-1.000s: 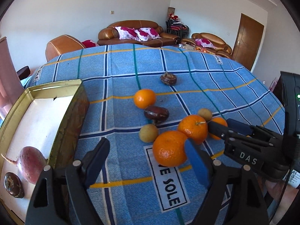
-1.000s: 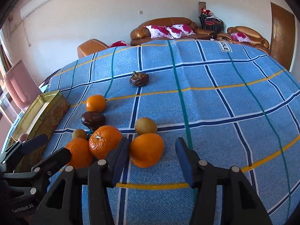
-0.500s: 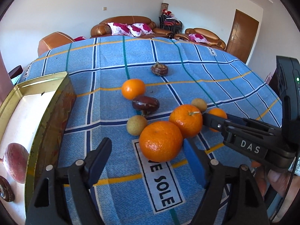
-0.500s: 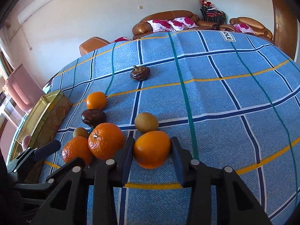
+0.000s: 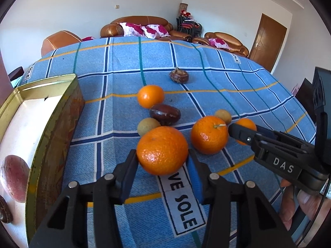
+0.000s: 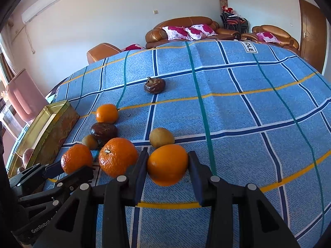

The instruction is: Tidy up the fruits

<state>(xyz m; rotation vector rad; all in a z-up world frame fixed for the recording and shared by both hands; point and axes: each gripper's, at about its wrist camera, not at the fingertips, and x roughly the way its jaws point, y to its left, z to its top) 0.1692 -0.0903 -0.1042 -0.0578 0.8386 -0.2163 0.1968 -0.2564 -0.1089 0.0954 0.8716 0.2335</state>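
Observation:
My left gripper (image 5: 162,156) holds a large orange (image 5: 162,150) between its blue pads, which touch both of its sides as the jaws are closing. My right gripper (image 6: 167,160) is shut on a smooth orange (image 6: 167,164) resting on the blue checked cloth (image 6: 238,124). An orange with a stem (image 5: 209,134) lies between the two gripped fruits. Further back lie a small orange (image 5: 150,96), a dark brown fruit (image 5: 165,113), two small tan fruits (image 5: 148,126) (image 5: 223,116) and a wrinkled dark fruit (image 5: 179,76).
A gold tin (image 5: 51,124) stands open at the left edge of the table, with a reddish fruit (image 5: 14,177) and a dark one (image 5: 5,212) inside. A hand (image 5: 300,204) shows under the right gripper. Sofas and a door lie beyond the table.
Both grippers narrowed their jaws onto their oranges; the right one touched first, then the left. The left gripper came a little closer to its orange.

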